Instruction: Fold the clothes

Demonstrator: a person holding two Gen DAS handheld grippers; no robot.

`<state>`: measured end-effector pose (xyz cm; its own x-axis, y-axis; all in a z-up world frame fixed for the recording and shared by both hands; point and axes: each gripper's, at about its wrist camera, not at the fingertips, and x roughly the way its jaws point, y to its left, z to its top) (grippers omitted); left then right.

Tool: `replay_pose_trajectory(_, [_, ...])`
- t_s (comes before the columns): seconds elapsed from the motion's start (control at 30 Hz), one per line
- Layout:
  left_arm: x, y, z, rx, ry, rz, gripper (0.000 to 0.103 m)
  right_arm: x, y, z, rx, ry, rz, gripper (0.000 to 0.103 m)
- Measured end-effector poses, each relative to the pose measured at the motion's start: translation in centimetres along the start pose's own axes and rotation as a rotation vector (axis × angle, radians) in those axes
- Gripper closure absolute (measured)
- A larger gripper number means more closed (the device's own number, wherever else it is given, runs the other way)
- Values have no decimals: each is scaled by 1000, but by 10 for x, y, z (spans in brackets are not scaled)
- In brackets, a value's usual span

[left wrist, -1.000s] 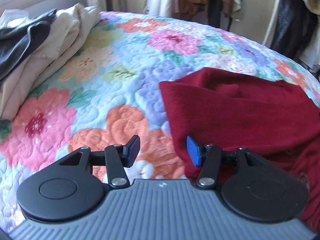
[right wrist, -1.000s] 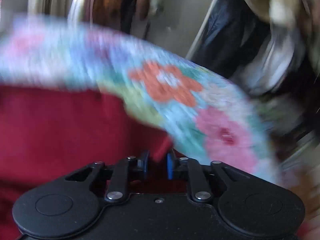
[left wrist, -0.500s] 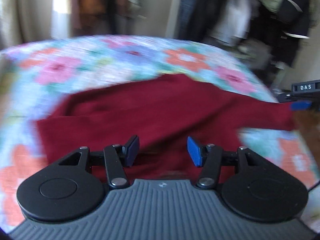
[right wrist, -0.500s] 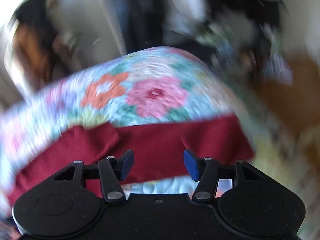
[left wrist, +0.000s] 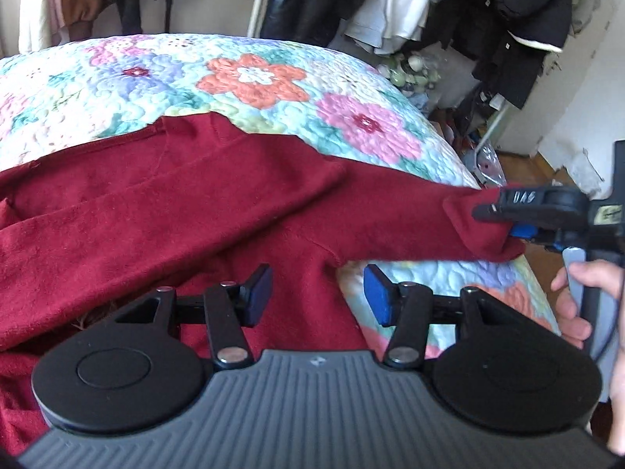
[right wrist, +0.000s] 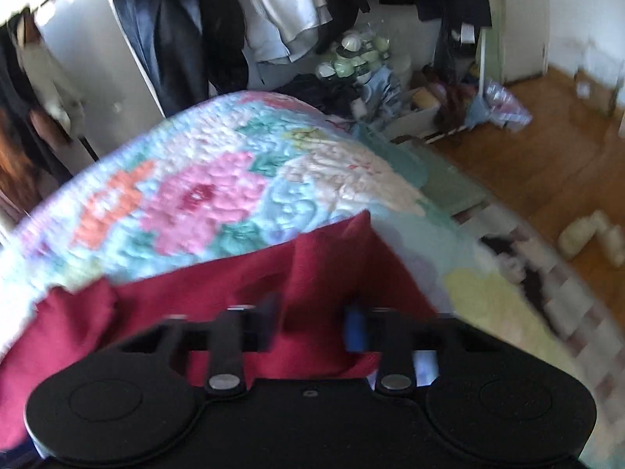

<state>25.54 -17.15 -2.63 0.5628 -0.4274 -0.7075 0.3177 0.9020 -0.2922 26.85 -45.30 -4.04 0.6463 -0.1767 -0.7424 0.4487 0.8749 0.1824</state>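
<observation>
A dark red sweater (left wrist: 195, 203) lies spread on a floral quilt (left wrist: 254, 78) on the bed. One sleeve (left wrist: 390, 215) stretches right toward the bed's edge. My left gripper (left wrist: 317, 296) is open and empty, hovering over the sweater's body near its right edge. My right gripper (left wrist: 511, 221) sits at the sleeve's cuff (left wrist: 476, 226). In the right wrist view the cuff cloth (right wrist: 316, 293) lies between my right gripper's (right wrist: 312, 326) blue pads, which stand partly apart and blurred; whether they pinch the cloth is unclear.
Hanging clothes on a rack (left wrist: 390, 0) stand beyond the bed. Clutter and boxes (right wrist: 410, 93) sit on the wooden floor (right wrist: 547, 164) to the right. The bed's right edge (left wrist: 488, 179) is close to the cuff.
My left gripper swung right, from the sweater's left edge to its right side. My right gripper opened, then moved to the sleeve's cuff, with cloth now between its pads.
</observation>
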Motion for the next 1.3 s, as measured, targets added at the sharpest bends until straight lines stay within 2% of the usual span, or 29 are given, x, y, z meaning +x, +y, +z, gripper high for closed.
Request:
replay_pose_trajectory(0.07, [-2, 8, 0, -16, -2, 4, 53, 4, -2, 3, 6, -22, 11, 93])
replay_pose_trajectory(0.13, [-5, 15, 0, -30, -14, 7, 53, 0, -9, 5, 69, -48, 72, 93])
replay_pose_trajectory(0.17, [-7, 18, 0, -34, -22, 7, 53, -7, -15, 6, 132, -71, 150, 93])
replay_pose_trajectory(0.27, [-16, 26, -1, -34, -51, 2, 53, -28, -29, 11, 292, -152, 470, 93])
replay_pose_trajectory(0.33, [-22, 30, -2, -33, -76, 5, 53, -43, -24, 13, 333, -177, 637, 93])
replay_pose_trajectory(0.43, [-33, 36, 0, -26, -104, 3, 53, -64, 8, 15, 266, -171, 854, 93])
replay_pose_trajectory(0.5, [-44, 40, 2, -5, -135, -21, 53, -78, 50, 13, 150, -144, 942, 93])
replay_pose_trajectory(0.6, [-75, 41, -1, 67, -262, -63, 50, -87, 109, 1, 51, -57, 1076, 93])
replay_pose_trajectory(0.67, [-92, 38, -4, 133, -312, -21, 46, -94, 140, -10, -8, 3, 1150, 93])
replay_pose_trajectory(0.77, [-109, 48, -5, 113, -343, -6, 38, -105, 171, -24, -99, 55, 1157, 93])
replay_pose_trajectory(0.83, [-116, 63, -5, 48, -345, -39, 34, -104, 181, -32, -139, 72, 1106, 93])
replay_pose_trajectory(0.9, [-124, 76, -8, 10, -377, -32, 33, -95, 190, -43, -186, 101, 1027, 93])
replay_pose_trajectory(0.97, [-123, 80, -13, 62, -376, 28, 31, -87, 205, -57, -274, 117, 938, 93])
replay_pose_trajectory(1.07, [-121, 84, -21, 140, -372, 114, 29, -73, 219, -72, -268, 213, 1002, 92])
replay_pose_trajectory(1.13, [-122, 91, -27, 153, -371, 127, 34, -65, 226, -77, -270, 266, 1030, 93])
replay_pose_trajectory(1.2, [-124, 98, -32, 157, -361, 118, 46, -58, 232, -83, -270, 323, 1050, 93])
replay_pose_trajectory(1.27, [-125, 100, -39, 184, -357, 132, 50, -57, 232, -87, -270, 370, 1062, 90])
replay_pose_trajectory(1.3, [-124, 98, -45, 212, -360, 172, 73, -57, 230, -86, -267, 375, 1056, 89])
